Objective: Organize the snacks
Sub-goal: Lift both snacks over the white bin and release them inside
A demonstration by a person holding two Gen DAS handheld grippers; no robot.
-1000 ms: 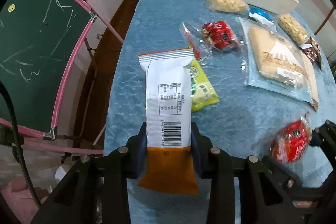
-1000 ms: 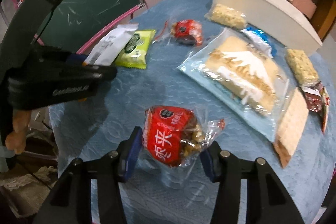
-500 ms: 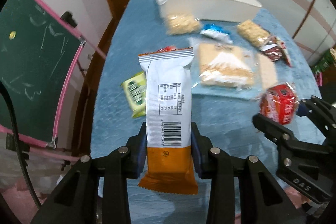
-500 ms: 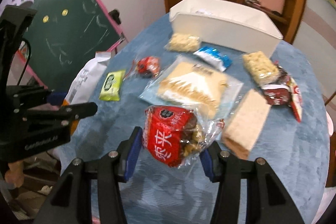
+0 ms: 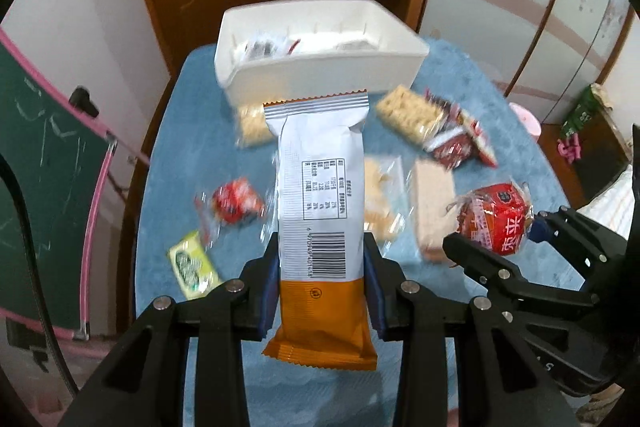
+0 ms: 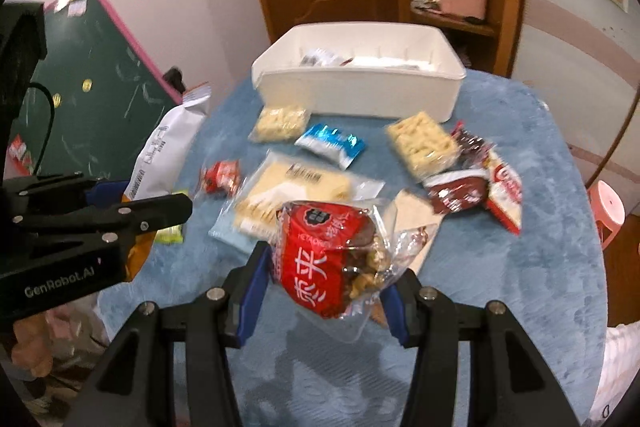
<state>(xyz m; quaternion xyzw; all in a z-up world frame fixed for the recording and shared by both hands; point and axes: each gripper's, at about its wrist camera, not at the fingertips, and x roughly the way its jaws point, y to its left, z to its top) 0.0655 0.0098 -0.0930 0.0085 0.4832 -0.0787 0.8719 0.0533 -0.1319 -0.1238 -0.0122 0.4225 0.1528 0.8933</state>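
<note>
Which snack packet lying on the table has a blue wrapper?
The small blue-and-white packet, lying just in front of the white bin between two pale puffed-rice bars. No other loose packet is blue: they are red, green, dark brown or clear.

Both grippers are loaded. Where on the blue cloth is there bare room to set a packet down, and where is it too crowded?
Bare blue cloth runs along the right side, beyond the dark red wrappers, and along the near edge under the right gripper. Crowded: the strip from the white bin down past the blue packet to the large clear cracker pack.
</note>
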